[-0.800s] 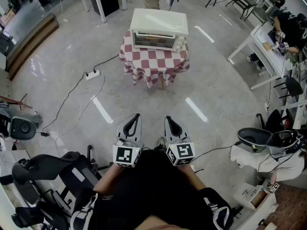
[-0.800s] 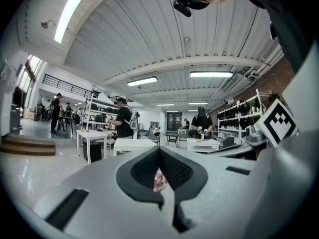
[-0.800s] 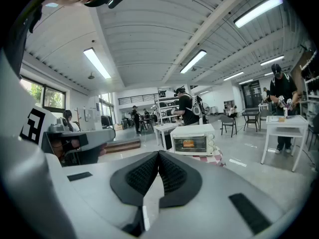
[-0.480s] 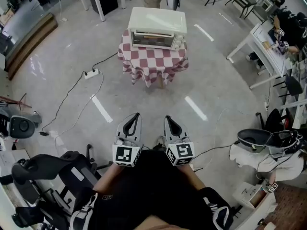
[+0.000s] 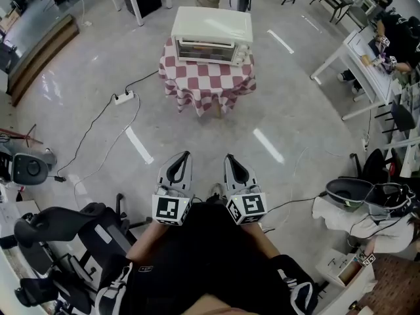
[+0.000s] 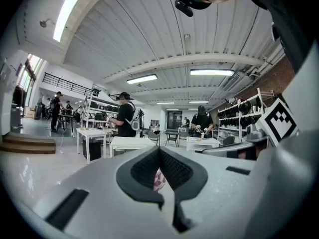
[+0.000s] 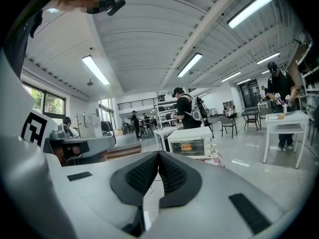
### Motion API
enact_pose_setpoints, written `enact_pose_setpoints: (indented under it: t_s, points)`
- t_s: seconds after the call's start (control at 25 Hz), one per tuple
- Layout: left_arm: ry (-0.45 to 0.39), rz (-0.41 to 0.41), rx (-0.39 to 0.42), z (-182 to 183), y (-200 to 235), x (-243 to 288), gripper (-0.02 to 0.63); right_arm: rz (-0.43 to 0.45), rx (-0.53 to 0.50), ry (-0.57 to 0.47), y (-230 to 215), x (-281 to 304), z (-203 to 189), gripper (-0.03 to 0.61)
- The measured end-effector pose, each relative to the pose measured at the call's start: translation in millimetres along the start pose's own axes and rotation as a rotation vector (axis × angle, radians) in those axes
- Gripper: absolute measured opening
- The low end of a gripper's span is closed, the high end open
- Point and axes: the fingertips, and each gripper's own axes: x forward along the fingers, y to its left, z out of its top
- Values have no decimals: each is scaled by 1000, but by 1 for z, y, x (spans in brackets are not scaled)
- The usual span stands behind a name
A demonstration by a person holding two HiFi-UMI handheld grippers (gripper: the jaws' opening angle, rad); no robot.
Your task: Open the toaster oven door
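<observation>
A cream toaster oven (image 5: 211, 35) with its glass door closed stands on a small table under a red-and-white checked cloth (image 5: 207, 79), far ahead of me in the head view. The right gripper view shows the same toaster oven (image 7: 191, 141) in the distance, something orange behind its glass. My left gripper (image 5: 184, 157) and right gripper (image 5: 231, 158) are held side by side close to my body, both shut with nothing between the jaws. In the left gripper view only a sliver of the checked cloth (image 6: 159, 180) shows between the tips of the left gripper (image 6: 159, 151).
A power strip (image 5: 124, 98) and its cable (image 5: 85, 146) lie on the grey floor left of the table. White tape strips (image 5: 138, 146) mark the floor. A black chair-like frame (image 5: 65, 238) stands at my left, white desks (image 5: 357, 67) and seated people at the right.
The toaster oven and table have shifted slightly up and left in the head view. Both grippers keep the same pose, shut.
</observation>
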Motion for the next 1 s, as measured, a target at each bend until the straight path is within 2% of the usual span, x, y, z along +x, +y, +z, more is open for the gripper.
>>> enact_pose_setpoints:
  t_s: [0.24, 0.64, 1.0]
  points:
    - [-1, 29, 0, 2, -18, 9, 9, 19, 5, 10, -22, -8, 0, 26]
    - [16, 122, -8, -13, -48, 27, 9, 84, -19, 9, -76, -15, -3, 26]
    - [37, 142, 8, -19, -53, 50, 9, 101, -8, 28, -106, 1, -11, 26]
